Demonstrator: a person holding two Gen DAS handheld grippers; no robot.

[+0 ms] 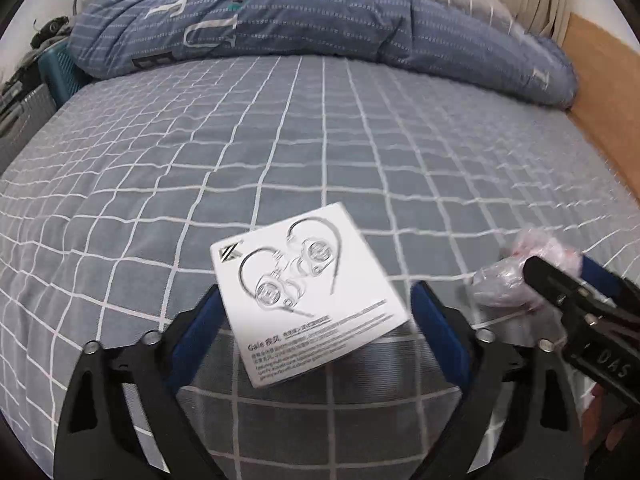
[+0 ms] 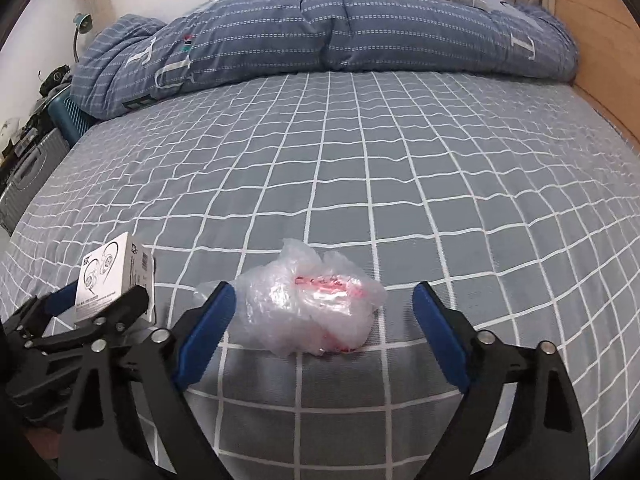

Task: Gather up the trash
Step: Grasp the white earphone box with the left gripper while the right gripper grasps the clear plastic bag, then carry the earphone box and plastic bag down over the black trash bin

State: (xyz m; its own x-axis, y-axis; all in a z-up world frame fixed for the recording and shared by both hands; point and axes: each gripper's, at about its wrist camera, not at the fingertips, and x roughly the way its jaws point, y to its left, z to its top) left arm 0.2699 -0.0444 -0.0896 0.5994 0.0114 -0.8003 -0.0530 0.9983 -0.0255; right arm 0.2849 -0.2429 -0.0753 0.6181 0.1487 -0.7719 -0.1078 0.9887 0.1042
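Grey checked bedsheet [image 2: 400, 184], blue quilt [image 2: 320, 28] bunched at the far end. Both my tongs angled down, side by side. Left gripper [image 1: 316, 312] jaws apart, straddling the white earphone box [image 1: 308, 292], pads not visibly pressing. Right gripper [image 2: 324, 320] jaws apart around the crumpled plastic bag [image 2: 312, 308], left pad touching.

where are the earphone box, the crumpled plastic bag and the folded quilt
earphone box [image 1: 304, 292], left wrist view, middle of its printed top face
crumpled plastic bag [image 2: 308, 312], right wrist view, centre of the wad
folded quilt [image 2: 320, 36], right wrist view, its middle fold
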